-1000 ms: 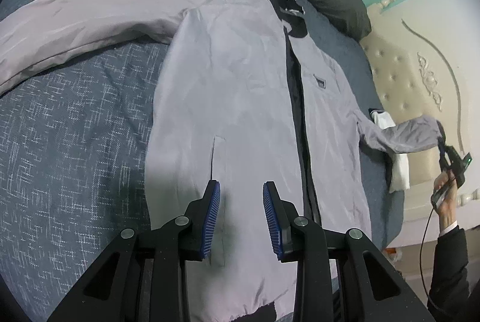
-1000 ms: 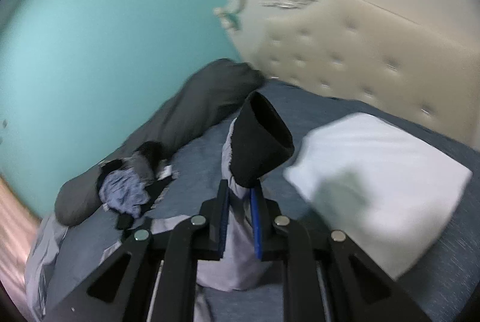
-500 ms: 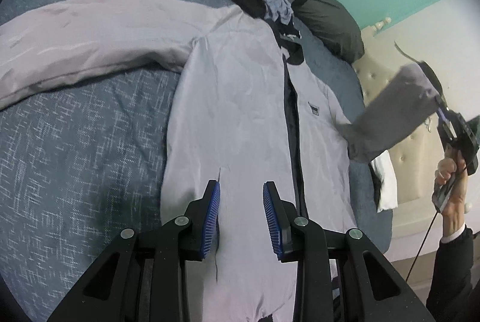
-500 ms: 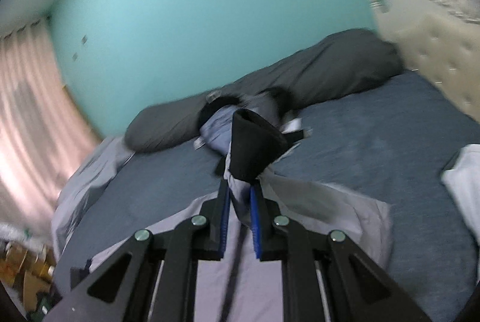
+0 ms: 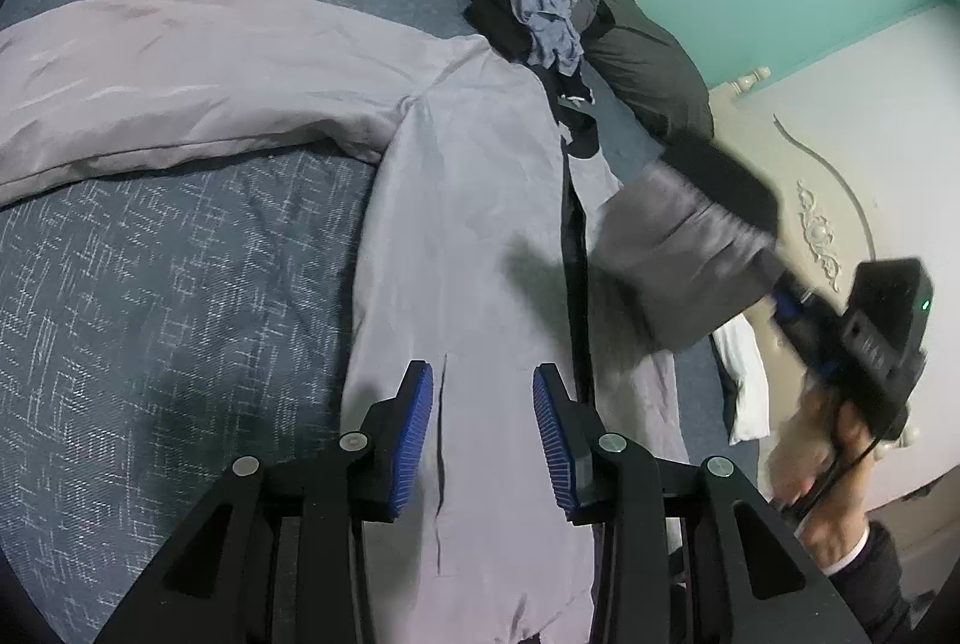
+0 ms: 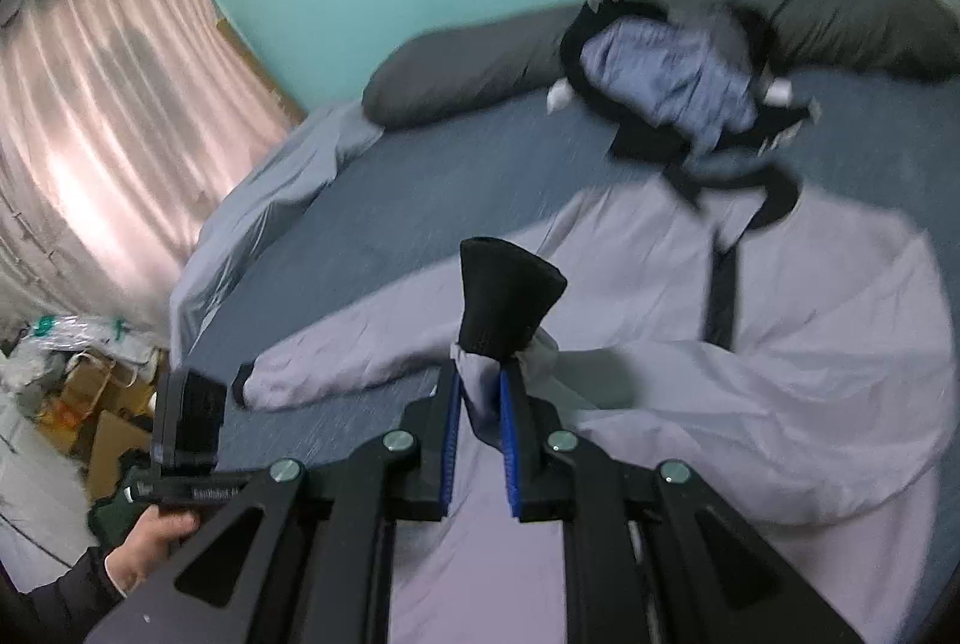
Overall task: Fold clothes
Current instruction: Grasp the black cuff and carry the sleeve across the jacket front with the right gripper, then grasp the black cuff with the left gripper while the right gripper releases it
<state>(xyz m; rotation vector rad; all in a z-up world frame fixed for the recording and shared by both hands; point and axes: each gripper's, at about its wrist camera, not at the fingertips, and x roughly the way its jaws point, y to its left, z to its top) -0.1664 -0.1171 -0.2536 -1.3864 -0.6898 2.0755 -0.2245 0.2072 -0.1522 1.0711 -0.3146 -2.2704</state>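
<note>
A light grey jacket lies front up on the blue bed, its dark zip running down the middle. In the left wrist view my left gripper hovers over the lower front by a pocket slit. Its jaws are opening and nothing is pinched between them. My right gripper is shut on the jacket's sleeve just below its black cuff. It holds that sleeve lifted over the jacket's chest. The other sleeve lies stretched out flat on the bed.
A heap of dark and blue clothes sits above the collar, against a long dark pillow. A white folded item lies near the padded headboard. Pink curtains and boxes stand beyond the bed.
The right gripper has swung the sleeve from the headboard side across and down over the jacket's body. The left gripper's jaws stand wider and it has drifted a little along the jacket.
</note>
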